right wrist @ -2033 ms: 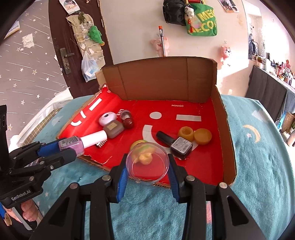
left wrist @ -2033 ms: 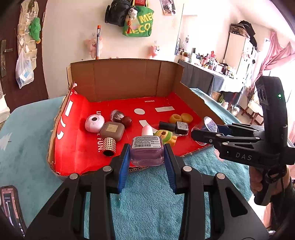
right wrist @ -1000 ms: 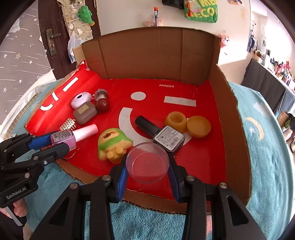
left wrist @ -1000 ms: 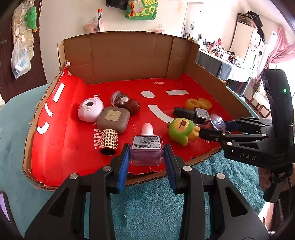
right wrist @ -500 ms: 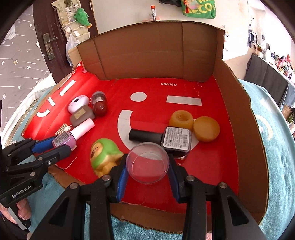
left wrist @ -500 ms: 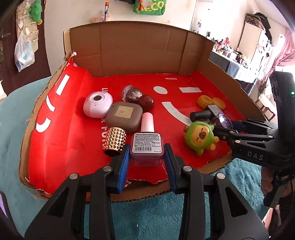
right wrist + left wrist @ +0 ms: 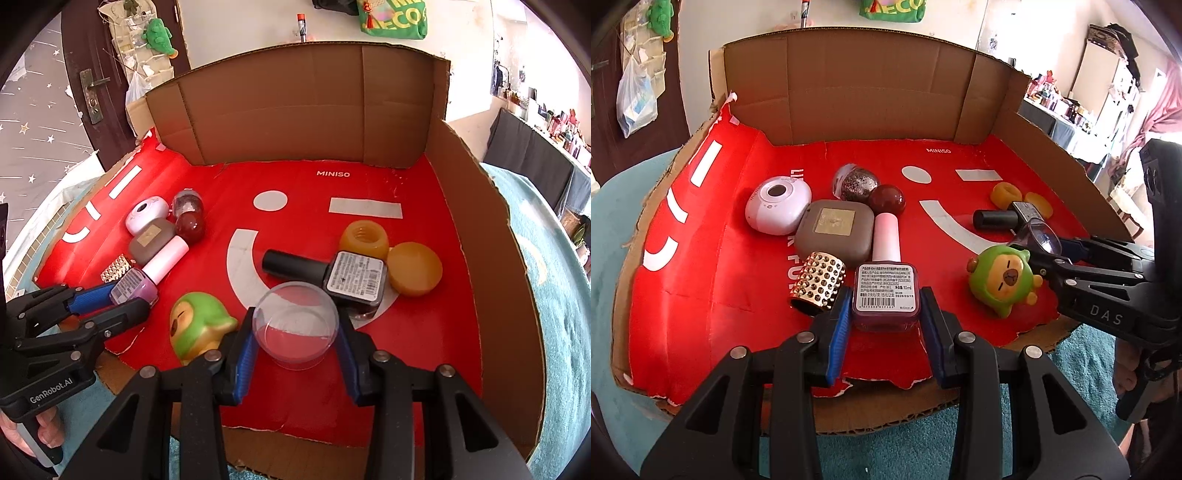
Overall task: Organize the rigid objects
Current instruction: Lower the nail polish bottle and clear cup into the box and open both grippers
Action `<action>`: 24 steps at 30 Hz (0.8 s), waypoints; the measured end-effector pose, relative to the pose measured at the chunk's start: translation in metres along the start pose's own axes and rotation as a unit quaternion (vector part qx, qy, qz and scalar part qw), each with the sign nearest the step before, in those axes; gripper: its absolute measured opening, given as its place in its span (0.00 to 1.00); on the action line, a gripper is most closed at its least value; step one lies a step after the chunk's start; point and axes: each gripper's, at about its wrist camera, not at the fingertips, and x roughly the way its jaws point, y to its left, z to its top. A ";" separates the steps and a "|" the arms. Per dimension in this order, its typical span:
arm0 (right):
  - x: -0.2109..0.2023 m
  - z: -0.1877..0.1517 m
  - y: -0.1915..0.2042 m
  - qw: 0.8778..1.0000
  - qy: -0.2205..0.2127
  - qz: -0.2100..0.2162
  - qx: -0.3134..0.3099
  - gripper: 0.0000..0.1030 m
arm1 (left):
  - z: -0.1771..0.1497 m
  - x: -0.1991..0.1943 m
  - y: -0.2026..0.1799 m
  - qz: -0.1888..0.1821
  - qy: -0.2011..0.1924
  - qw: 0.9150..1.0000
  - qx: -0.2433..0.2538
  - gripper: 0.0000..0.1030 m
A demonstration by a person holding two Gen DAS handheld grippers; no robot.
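Observation:
My left gripper is shut on a pink nail polish bottle with a white cap, held low over the front left of the red cardboard tray. The same bottle and left gripper show at the left of the right wrist view. My right gripper is shut on a clear round plastic dish, over the tray's front middle beside a green and yellow toy figure. In the left wrist view the dish sits in the right gripper just behind that toy.
On the tray lie a white round case, a brown square compact, a gold studded cylinder, a glittery ball, a dark red ball, a black nail polish bottle and two amber pieces. Teal cloth surrounds it.
Both grippers have come forward and lower over the tray with their objects still held. The pink bottle now sits beside the gold cylinder and the brown compact.

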 end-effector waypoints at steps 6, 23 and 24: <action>0.002 0.002 0.000 1.000 0.001 -0.002 0.000 0.41 | 0.002 0.002 -0.001 0.002 0.002 1.000 0.001 0.33; 0.002 0.003 -0.003 1.000 0.003 0.001 0.009 0.41 | 0.004 0.005 -0.002 0.004 0.007 1.000 0.001 0.33; 0.002 0.003 -0.003 1.000 0.003 0.001 0.009 0.41 | 0.003 0.006 -0.003 0.005 0.007 1.000 0.002 0.33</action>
